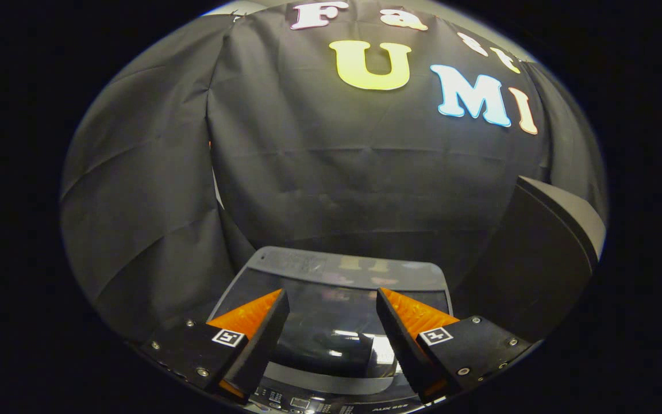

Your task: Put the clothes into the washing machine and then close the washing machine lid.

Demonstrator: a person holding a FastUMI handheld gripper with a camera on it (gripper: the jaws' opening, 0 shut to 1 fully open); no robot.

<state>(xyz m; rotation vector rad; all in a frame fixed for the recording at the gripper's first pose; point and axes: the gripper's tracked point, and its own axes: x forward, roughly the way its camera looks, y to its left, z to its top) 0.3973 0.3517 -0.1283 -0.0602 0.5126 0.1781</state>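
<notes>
Gripper at lower centre of frame, fingers spread wide with nothing between them, held above the washer. Washer lid is down, a dark glossy pane lying between and just beyond the fingers; the control panel shows at the bottom edge, under the fingertips. A dark slanted panel stands at right, black cloth wall fills the upper frame.

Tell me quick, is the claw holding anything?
Claw: open, holding nothing, fingers apart above the washing machine lid.
</notes>
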